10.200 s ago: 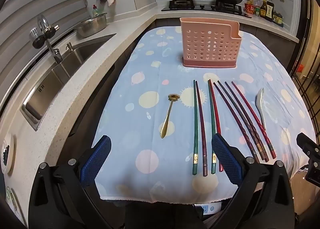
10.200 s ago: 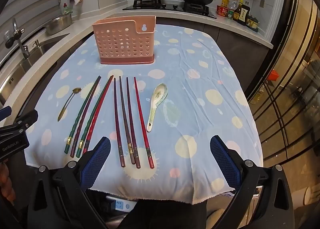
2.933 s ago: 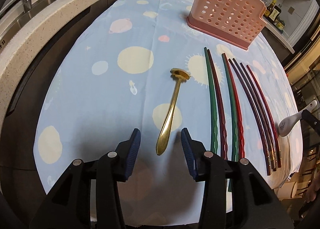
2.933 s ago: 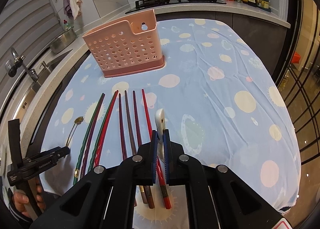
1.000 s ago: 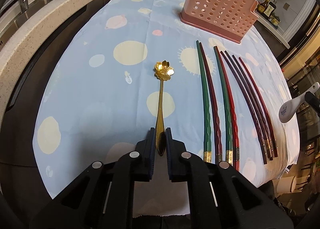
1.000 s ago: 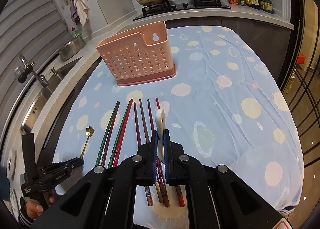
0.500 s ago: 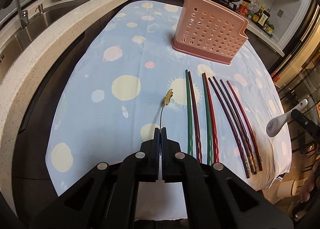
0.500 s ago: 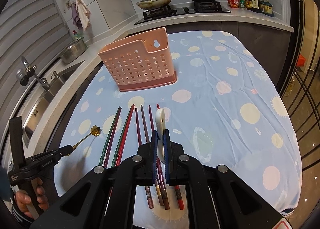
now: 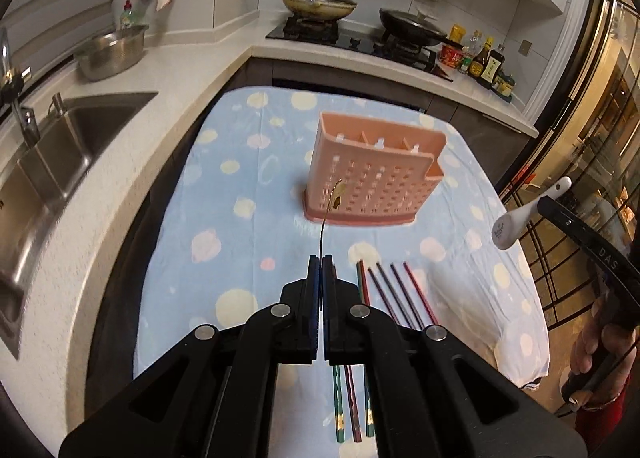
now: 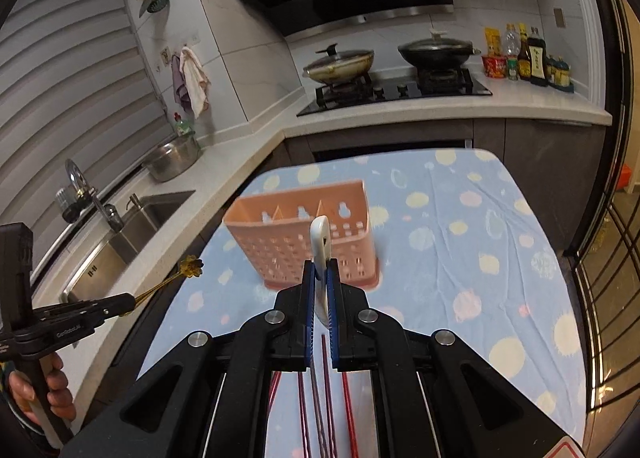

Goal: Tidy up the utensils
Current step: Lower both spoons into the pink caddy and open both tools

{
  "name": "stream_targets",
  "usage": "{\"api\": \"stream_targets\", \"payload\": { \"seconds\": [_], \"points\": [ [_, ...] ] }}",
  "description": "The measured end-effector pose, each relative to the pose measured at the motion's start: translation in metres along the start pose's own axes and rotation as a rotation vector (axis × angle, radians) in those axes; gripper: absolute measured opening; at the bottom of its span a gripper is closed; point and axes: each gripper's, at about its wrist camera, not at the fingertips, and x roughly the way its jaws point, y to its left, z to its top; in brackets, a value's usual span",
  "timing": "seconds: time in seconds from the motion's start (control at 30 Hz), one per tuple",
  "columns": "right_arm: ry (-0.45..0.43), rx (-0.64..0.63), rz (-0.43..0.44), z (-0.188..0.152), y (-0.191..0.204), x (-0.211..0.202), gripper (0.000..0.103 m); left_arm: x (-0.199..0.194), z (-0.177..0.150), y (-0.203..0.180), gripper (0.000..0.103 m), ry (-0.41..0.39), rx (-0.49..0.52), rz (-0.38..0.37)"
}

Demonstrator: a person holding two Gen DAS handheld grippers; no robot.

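My left gripper is shut on the handle of a thin gold spoon with a flower-shaped bowl and holds it in the air, pointing at the pink perforated utensil holder. My right gripper is shut on a white ceramic spoon, handle forward, above the near chopsticks. The holder stands upright at the table's middle. Several green and red chopsticks lie on the cloth below both grippers. The white spoon also shows at the right of the left wrist view, and the gold spoon at the left of the right wrist view.
The table wears a blue dotted cloth. A sink and white counter run along the left, with a steel bowl. The stove with two pans and sauce bottles are behind. A glass partition stands right.
Both grippers have risen and tilted up with their spoons; the holder now sits ahead of each. The gold spoon is off the cloth and nearer the holder.
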Motion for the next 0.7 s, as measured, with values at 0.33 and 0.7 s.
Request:
{"api": "stream_targets", "payload": {
  "seconds": [0.33, 0.7],
  "points": [
    [-0.043, 0.016, 0.051, 0.068, 0.002, 0.065, 0.006, 0.022, 0.076, -0.028, 0.001, -0.046, 0.096, 0.051],
    [0.06, 0.054, 0.031, 0.057, -0.006, 0.126, 0.006, 0.08, 0.08, -0.023, 0.001, 0.061, 0.07, 0.051]
  ]
}}
